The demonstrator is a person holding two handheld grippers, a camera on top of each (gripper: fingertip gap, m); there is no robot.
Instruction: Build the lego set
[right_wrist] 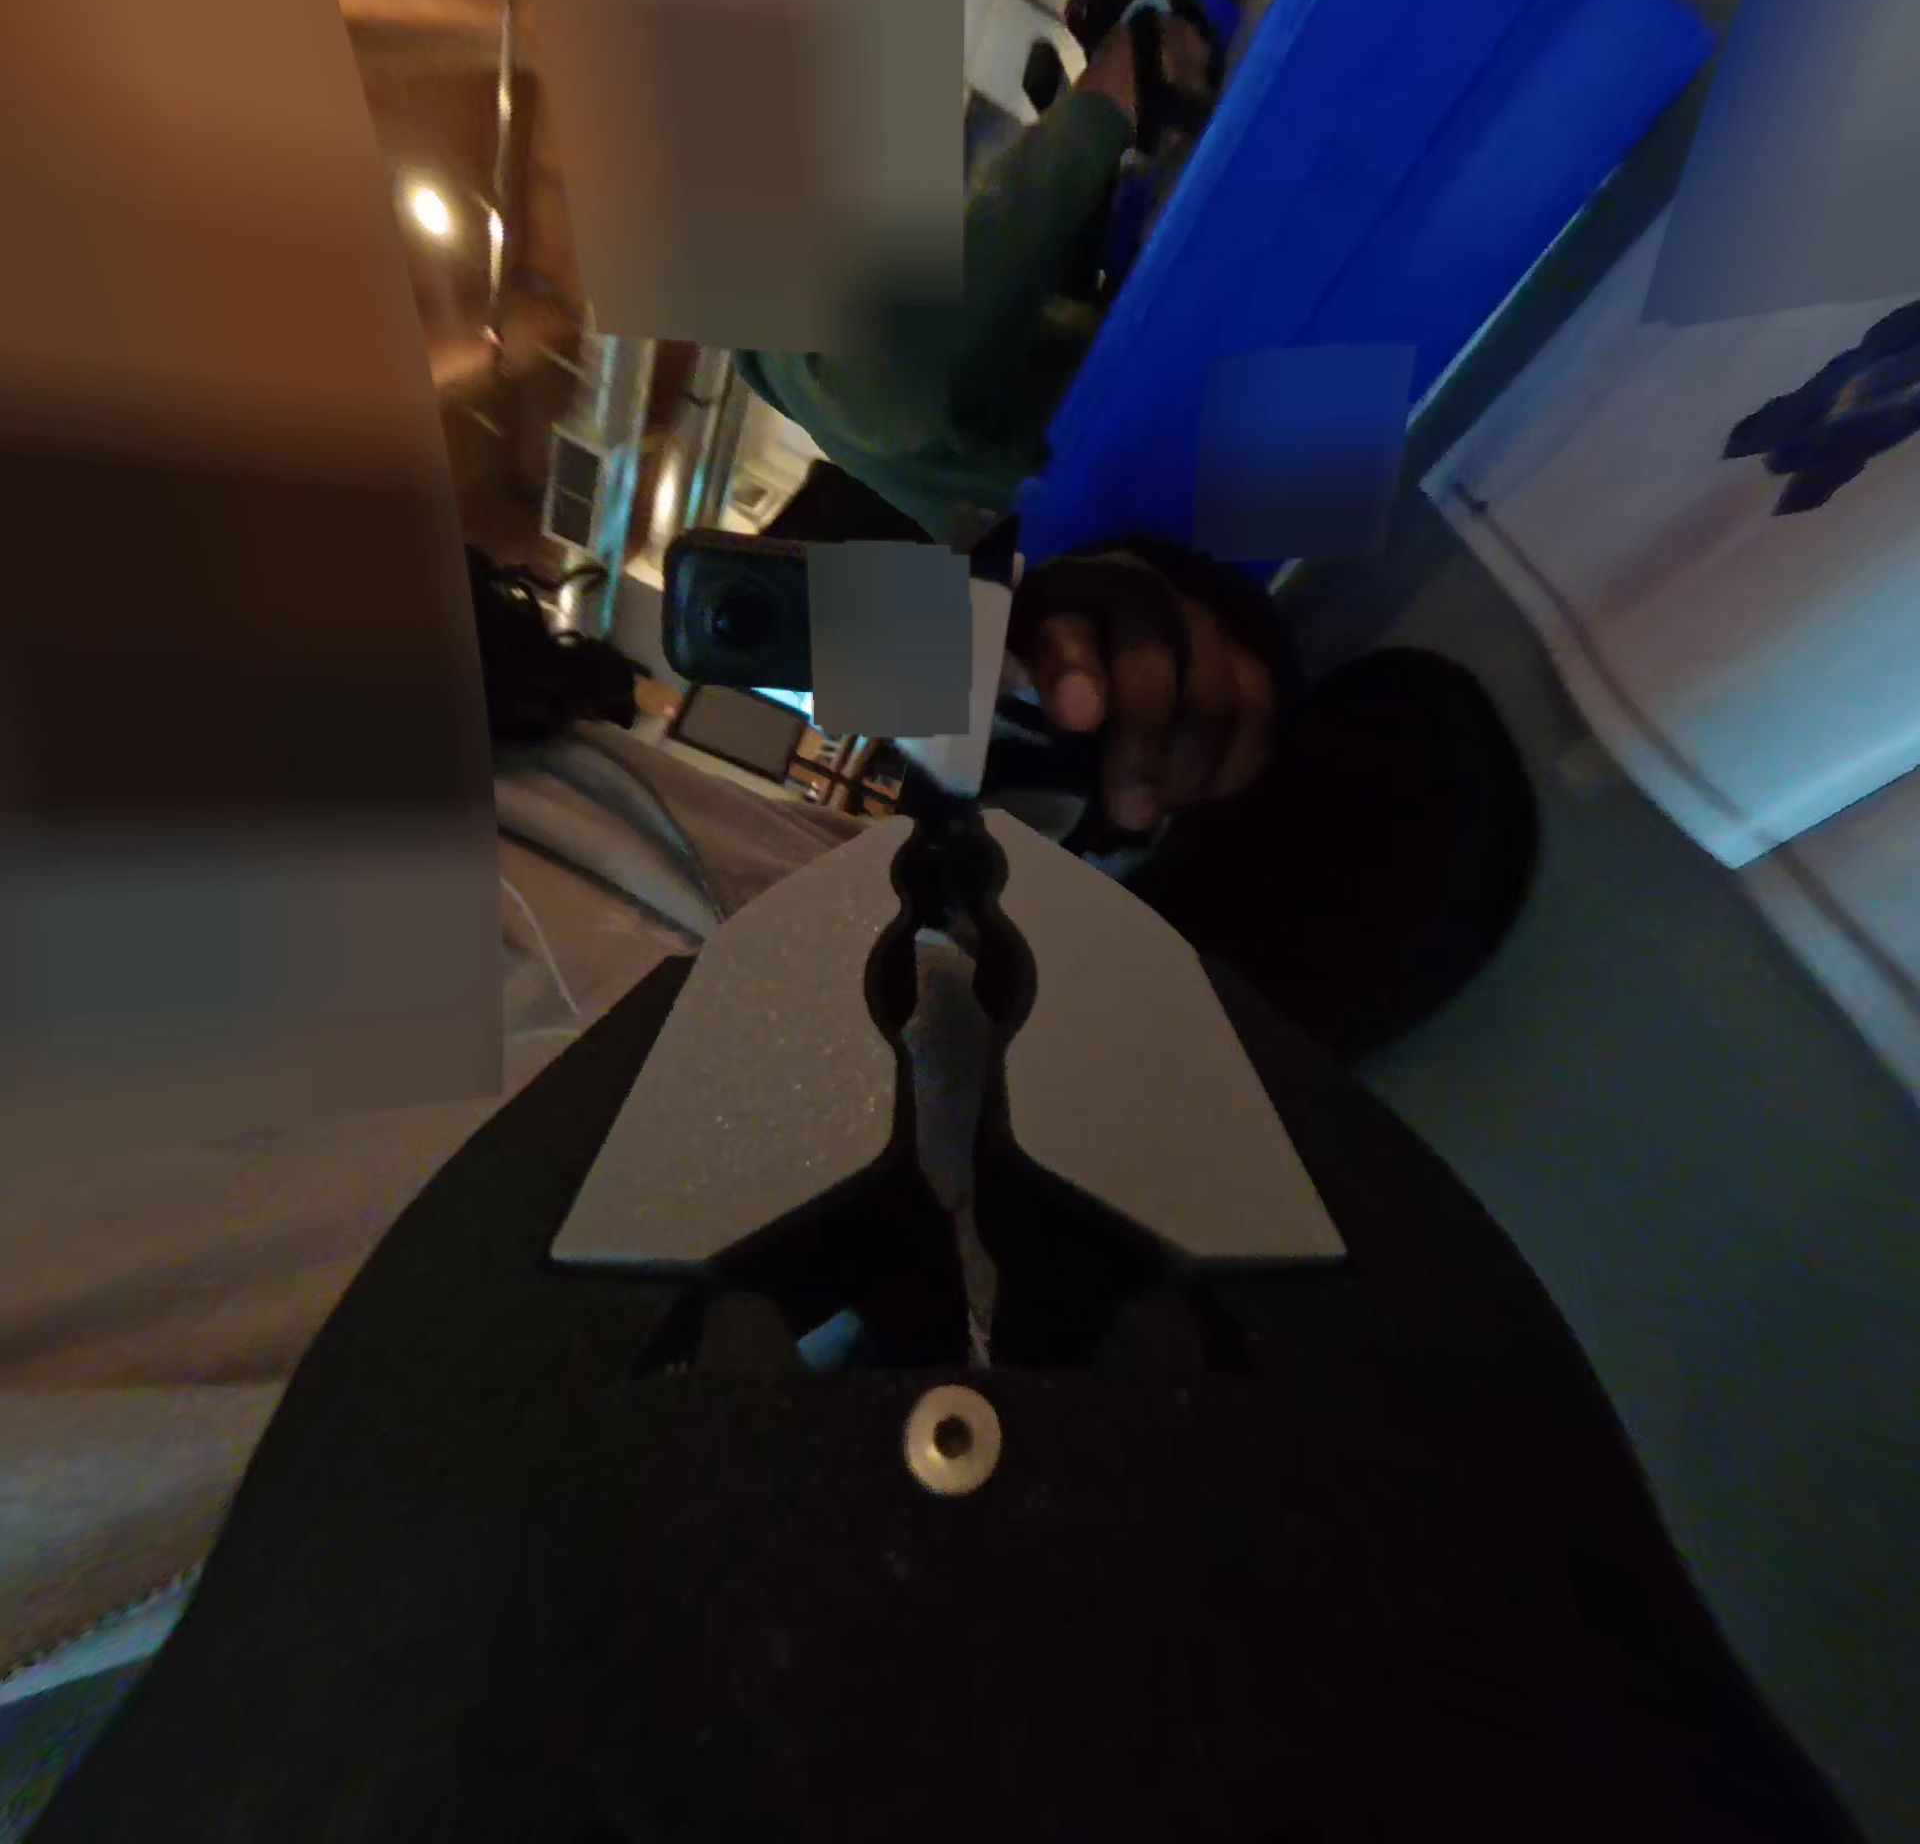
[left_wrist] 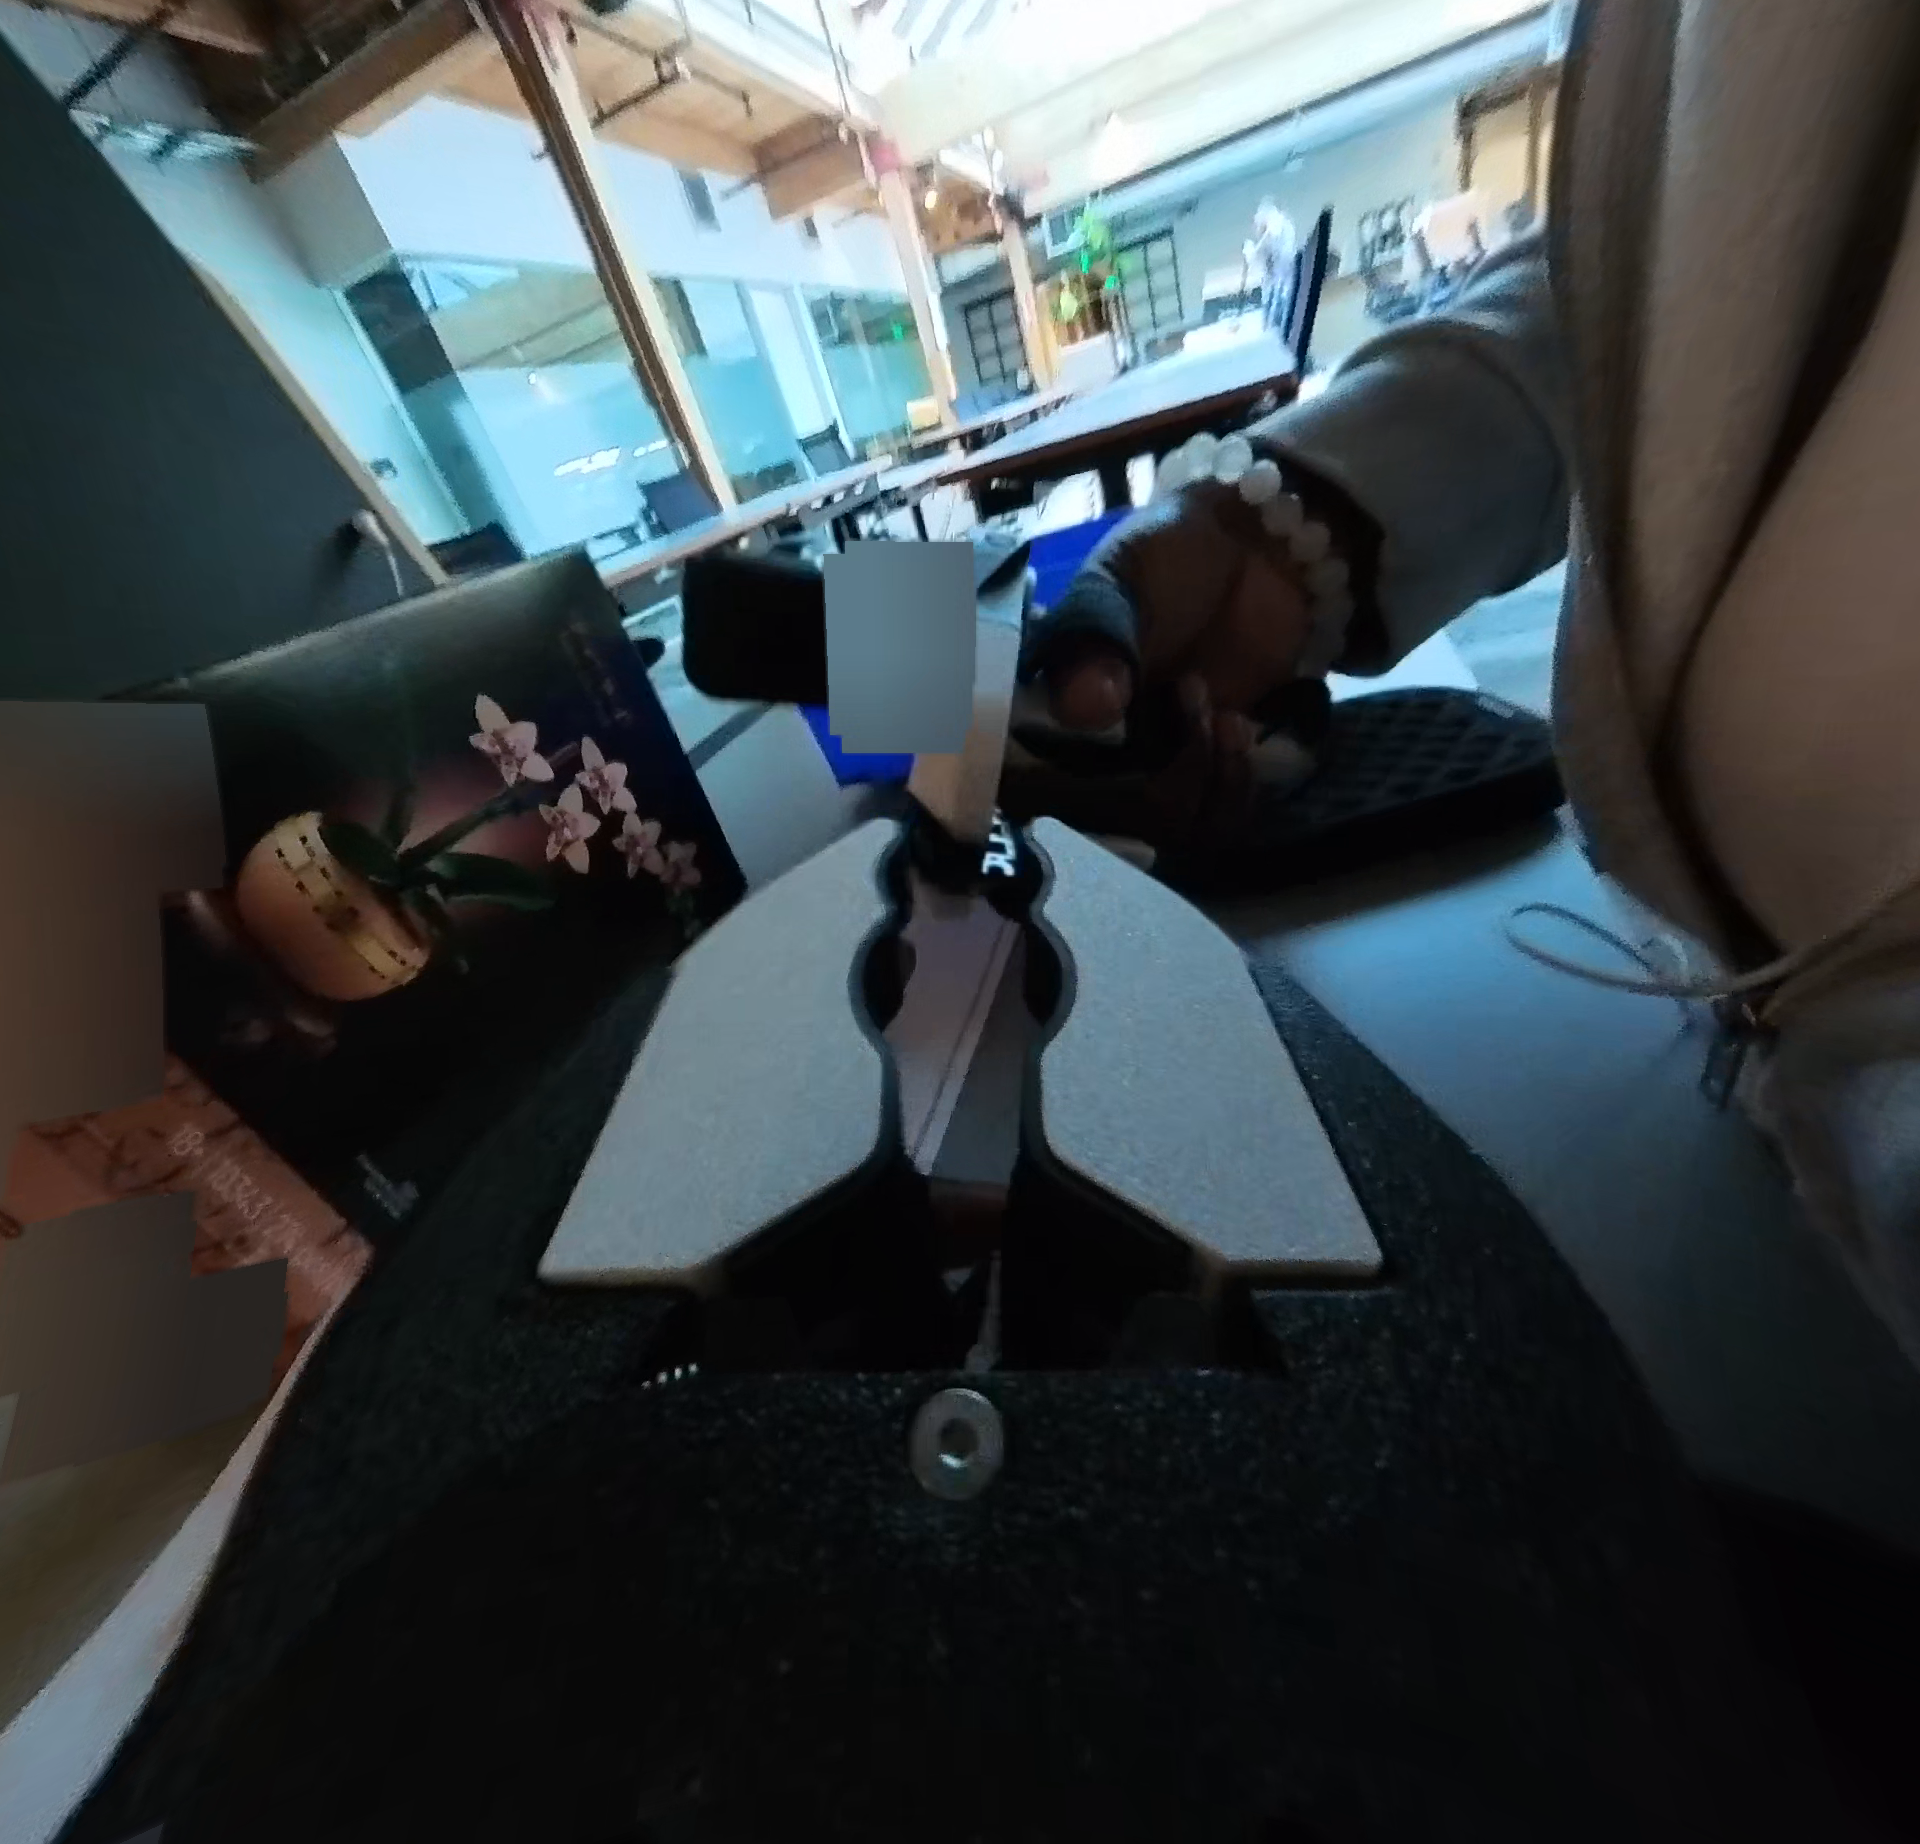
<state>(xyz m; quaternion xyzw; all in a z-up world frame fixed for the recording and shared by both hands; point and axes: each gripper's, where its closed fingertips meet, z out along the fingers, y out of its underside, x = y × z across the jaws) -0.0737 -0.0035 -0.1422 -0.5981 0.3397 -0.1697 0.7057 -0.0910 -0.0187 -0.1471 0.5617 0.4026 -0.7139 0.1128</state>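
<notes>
Fingers (left_wrist: 1122, 963) of the left gripper (left_wrist: 961, 849) pinch a black strap (left_wrist: 940, 859) tied to a white card (left_wrist: 961, 745), partly masked. The right gripper (right_wrist: 948, 849) nips the same dark strap (right_wrist: 940, 859); the contact is dim and blurred. A gloved hand (left_wrist: 1164, 651) hovers near, above the grey tabletop (left_wrist: 1403, 1015).

A grey table (left_wrist: 1382, 973) is seen. A dark box printed with orchids (left_wrist: 436, 859) and a black quilted pouch (left_wrist: 1403, 766) are set on it.

Grey scalloped jaws on black speckled bodies, silver screw (left_wrist: 956, 1443), beige sleeve (left_wrist: 1434, 412), white bead bracelet (left_wrist: 1288, 537).
</notes>
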